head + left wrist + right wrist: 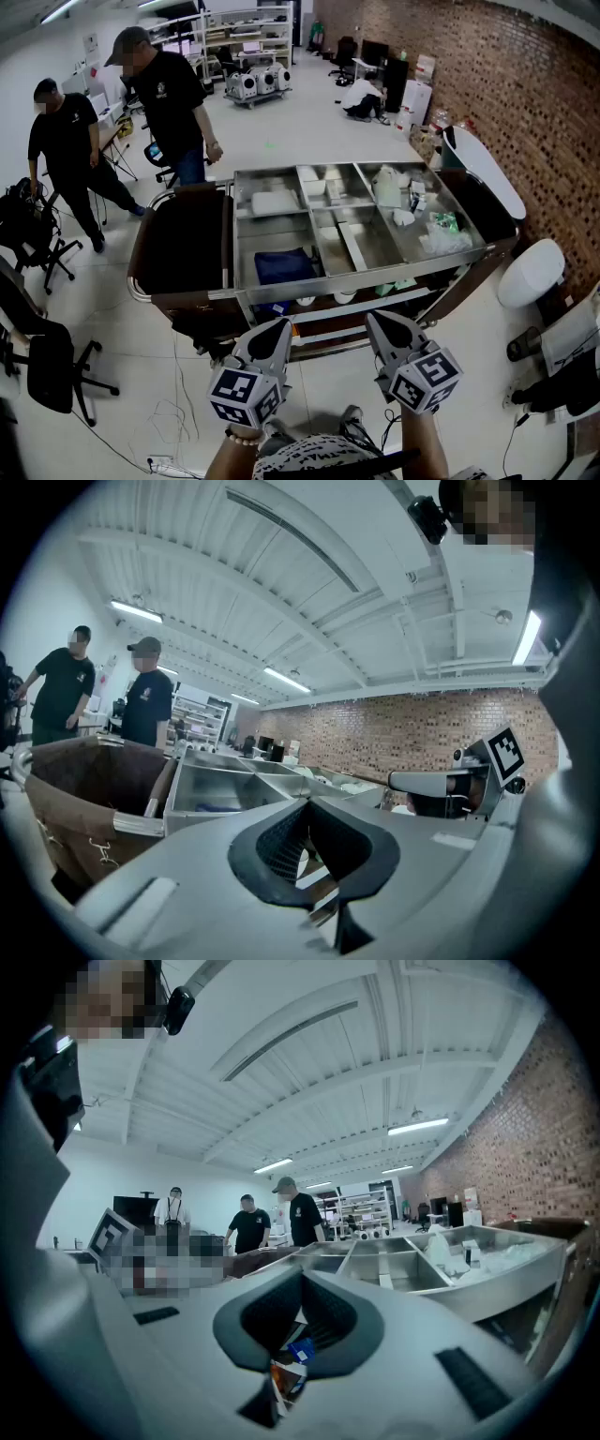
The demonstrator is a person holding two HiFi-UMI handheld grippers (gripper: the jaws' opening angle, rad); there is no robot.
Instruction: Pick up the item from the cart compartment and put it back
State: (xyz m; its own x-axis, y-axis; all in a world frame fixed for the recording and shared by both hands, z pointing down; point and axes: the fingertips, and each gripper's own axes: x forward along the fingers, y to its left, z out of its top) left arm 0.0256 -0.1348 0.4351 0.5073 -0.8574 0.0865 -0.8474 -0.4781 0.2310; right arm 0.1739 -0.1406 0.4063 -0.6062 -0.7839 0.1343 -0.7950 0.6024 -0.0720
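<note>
At the bottom of the frame, the two tongs are held side by side, just short of the cart [356, 277]. The left gripper [277, 328] is seen clenched, jaws pressed together with nothing between them. The right gripper [378, 319] is likewise clamped on nothing; coloured scraps glimpsed through its pad gap are perhaps things on the cart's lower shelf. Above, the cart's metal tray is divided into compartments. A dark blue bundle [284, 266] is laid in the lower-left compartment, a white flat pack [274, 202] in the one above, and white packets [389, 187] to the right. A brown bag [183, 248] is hung at the cart's left. Two persons [169, 94] are seen at upper left.
</note>
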